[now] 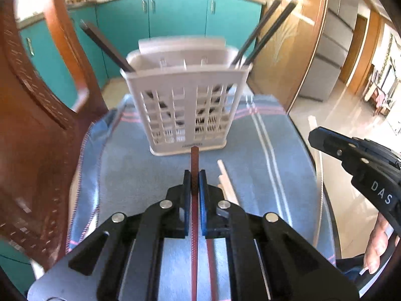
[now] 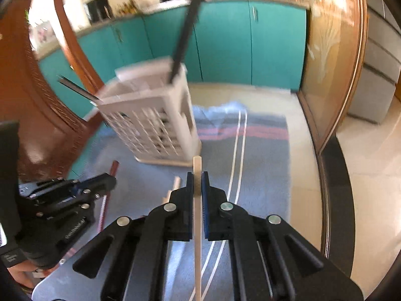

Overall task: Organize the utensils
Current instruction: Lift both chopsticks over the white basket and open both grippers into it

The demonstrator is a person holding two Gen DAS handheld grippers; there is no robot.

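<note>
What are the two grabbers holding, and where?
Left gripper pinches a red chopstick near its end; right gripper pinches a pale chopstick near its end.

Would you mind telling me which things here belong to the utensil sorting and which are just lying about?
Job:
- white caddy, black chopsticks inside
- red chopstick in left gripper
- cream chopstick in right gripper
- loose cream chopsticks on cloth

Just about:
- blue cloth
- wooden chair
- teal cabinets

The basket (image 1: 186, 107) stands straight ahead; black sticks (image 1: 263, 32) fan from its top; a chair (image 1: 37, 125) crowds the left.
</note>
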